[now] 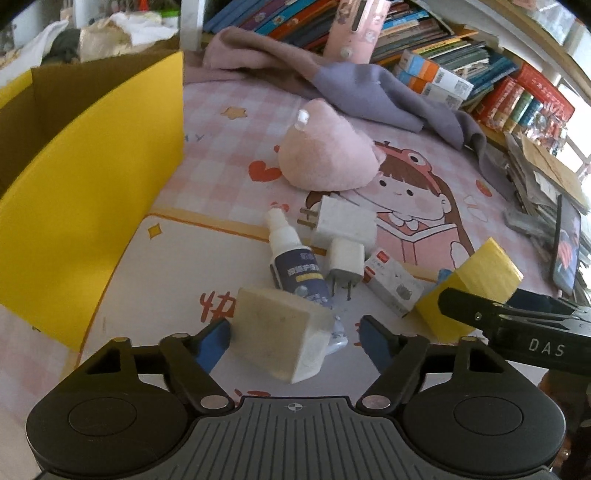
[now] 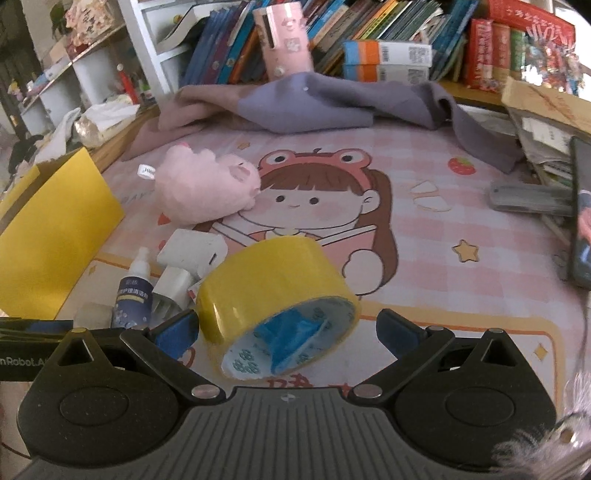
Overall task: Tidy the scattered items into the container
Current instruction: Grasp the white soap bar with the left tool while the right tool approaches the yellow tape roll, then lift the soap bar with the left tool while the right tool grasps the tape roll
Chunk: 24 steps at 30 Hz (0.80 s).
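A yellow cardboard box [image 1: 92,184] with open flaps stands at the left of the cartoon desk mat. My left gripper [image 1: 293,332] is open around a beige block [image 1: 280,332]. Its left pad [image 1: 214,343] touches the block and the right pad stands apart from it. Just beyond lie a spray bottle [image 1: 295,266], a white plug adapter [image 1: 343,225], a white charger [image 1: 345,262] and a small white carton [image 1: 391,284]. My right gripper [image 2: 286,321] is open around a yellow tape roll [image 2: 273,291] lying tilted on the mat, with a gap on its right side. A pink plush [image 2: 207,188] lies farther back.
A purple-grey cloth [image 2: 314,103] is bunched at the back, before a row of books [image 2: 369,29] and a pink cylinder [image 2: 284,40]. A phone [image 2: 581,214], a grey remote [image 2: 528,199] and stacked papers [image 1: 543,177] crowd the right edge. The yellow box flap [image 2: 55,229] rises at the left.
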Tool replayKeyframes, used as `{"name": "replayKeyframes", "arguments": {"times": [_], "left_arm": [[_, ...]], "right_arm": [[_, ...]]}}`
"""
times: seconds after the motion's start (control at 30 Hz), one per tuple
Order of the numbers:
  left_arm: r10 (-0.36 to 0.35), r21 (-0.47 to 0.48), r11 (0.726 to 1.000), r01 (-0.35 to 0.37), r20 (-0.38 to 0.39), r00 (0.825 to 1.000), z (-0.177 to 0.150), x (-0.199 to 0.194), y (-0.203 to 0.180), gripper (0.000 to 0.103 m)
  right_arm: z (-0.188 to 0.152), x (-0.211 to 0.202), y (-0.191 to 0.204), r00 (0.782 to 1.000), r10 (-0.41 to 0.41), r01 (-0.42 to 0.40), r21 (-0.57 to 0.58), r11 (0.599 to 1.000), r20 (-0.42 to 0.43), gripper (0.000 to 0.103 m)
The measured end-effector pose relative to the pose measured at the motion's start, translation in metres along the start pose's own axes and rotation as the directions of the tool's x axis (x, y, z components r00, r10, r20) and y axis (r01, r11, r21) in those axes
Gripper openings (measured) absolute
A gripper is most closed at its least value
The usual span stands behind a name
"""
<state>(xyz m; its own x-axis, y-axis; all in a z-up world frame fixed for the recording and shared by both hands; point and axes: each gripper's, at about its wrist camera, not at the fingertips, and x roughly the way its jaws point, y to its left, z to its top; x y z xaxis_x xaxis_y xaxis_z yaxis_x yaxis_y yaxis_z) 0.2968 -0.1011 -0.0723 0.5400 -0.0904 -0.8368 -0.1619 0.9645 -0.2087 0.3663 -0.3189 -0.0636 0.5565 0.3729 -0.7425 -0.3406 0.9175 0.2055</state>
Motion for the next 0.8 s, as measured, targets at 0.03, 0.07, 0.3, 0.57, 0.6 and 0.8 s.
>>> {"name": "replayKeyframes", "arguments": {"times": [0.03, 0.07, 0.3, 0.57, 0.6, 0.8], "left_arm": [[0.003, -0.01, 1.0, -0.003, -0.003, 1.0, 0.001, 0.001, 0.002, 0.07], [0.004, -0.021, 1.0, -0.004, -0.003, 1.0, 0.001, 0.001, 0.004, 0.068], [-0.03, -0.082, 0.996, 0.031, 0.013, 0.999, 0.001, 0.0, 0.013, 0.056], [-0.029, -0.071, 0.997, 0.032, 0.031, 0.999, 0.002, -0.017, 0.01, 0.041], [-0.029, -0.064, 0.997, 0.032, 0.043, 0.999, 0.002, -0.022, 0.009, 0.04], [-0.041, -0.037, 0.998, 0.045, 0.117, 0.992, 0.006, -0.048, 0.007, 0.039]], "right_arm": [[0.001, 0.002, 0.0, 1.0, 0.007, -0.007, 0.001, 1.0, -0.007, 0.103], [0.001, 0.004, -0.001, 1.0, 0.013, -0.013, 0.002, 1.0, -0.011, 0.103], [0.003, 0.011, -0.002, 0.999, 0.038, -0.038, 0.001, 0.999, -0.033, 0.101], [0.002, 0.011, 0.007, 0.999, 0.008, -0.011, -0.069, 0.998, -0.032, 0.097], [0.002, 0.008, 0.007, 1.0, 0.005, -0.007, -0.07, 0.997, -0.025, 0.097], [0.005, -0.014, 0.004, 0.999, 0.004, -0.002, -0.069, 0.998, 0.033, 0.097]]}}
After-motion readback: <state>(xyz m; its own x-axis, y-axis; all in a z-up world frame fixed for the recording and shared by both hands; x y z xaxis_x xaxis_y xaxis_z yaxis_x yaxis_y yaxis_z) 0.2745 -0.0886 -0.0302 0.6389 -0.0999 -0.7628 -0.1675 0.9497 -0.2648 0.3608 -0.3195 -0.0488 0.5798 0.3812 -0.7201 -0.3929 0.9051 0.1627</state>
